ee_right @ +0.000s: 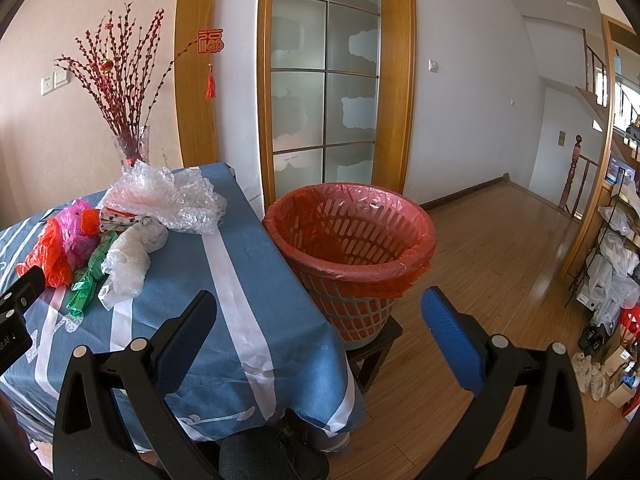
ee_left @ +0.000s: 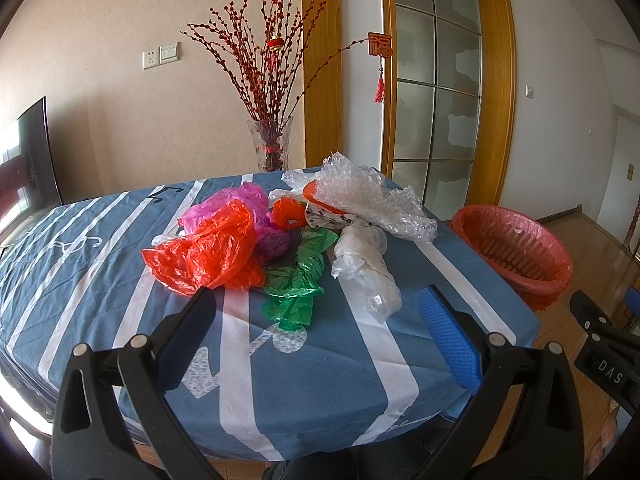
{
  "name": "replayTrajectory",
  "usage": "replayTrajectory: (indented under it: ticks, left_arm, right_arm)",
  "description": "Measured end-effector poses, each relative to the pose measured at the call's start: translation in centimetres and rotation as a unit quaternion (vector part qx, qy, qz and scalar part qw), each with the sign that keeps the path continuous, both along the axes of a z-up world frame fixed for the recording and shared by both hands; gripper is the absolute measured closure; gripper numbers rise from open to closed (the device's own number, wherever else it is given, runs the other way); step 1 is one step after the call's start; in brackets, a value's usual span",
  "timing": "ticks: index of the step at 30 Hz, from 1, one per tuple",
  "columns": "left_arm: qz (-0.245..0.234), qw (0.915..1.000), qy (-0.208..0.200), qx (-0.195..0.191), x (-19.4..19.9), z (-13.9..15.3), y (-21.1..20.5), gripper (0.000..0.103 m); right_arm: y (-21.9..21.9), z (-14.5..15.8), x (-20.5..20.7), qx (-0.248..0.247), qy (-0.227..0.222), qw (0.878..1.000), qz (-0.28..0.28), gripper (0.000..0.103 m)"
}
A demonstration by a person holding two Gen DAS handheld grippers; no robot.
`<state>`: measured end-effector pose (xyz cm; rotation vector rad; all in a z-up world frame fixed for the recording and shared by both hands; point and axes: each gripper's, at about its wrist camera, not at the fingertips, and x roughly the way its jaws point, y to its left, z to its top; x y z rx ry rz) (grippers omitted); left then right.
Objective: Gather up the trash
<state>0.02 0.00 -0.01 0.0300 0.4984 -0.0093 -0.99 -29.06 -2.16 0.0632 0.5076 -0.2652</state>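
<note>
A heap of plastic trash lies on the table with the blue striped cloth [ee_left: 100, 264]: a red bag [ee_left: 204, 252], a pink bag [ee_left: 236, 204], a green bag [ee_left: 300, 276], a clear bag [ee_left: 364, 268] and bubble wrap [ee_left: 372, 196]. My left gripper [ee_left: 316, 304] is open and empty, just short of the green bag. A wastebasket with a red liner [ee_right: 352, 248] stands on a stool right of the table. My right gripper [ee_right: 318, 304] is open and empty, in front of the basket and the table's right edge. The heap also shows in the right wrist view [ee_right: 124, 256].
A glass vase of red branches [ee_left: 270, 144] stands behind the table's far edge. A dark screen [ee_left: 32, 156] is at the left. A glass door [ee_right: 324, 80] is behind the basket. Wooden floor [ee_right: 500, 248] lies to the right, with a cluttered rack [ee_right: 616, 264].
</note>
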Motion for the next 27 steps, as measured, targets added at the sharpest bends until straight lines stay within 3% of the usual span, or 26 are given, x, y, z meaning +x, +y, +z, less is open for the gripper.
replayTrajectory:
  ticks: [27]
  left_arm:
    - [0.0, 1.0, 0.001, -0.001, 0.01, 0.0, 0.01, 0.004]
  right_arm:
    - [-0.06, -0.12, -0.1, 0.0, -0.001, 1.0, 0.0, 0.002]
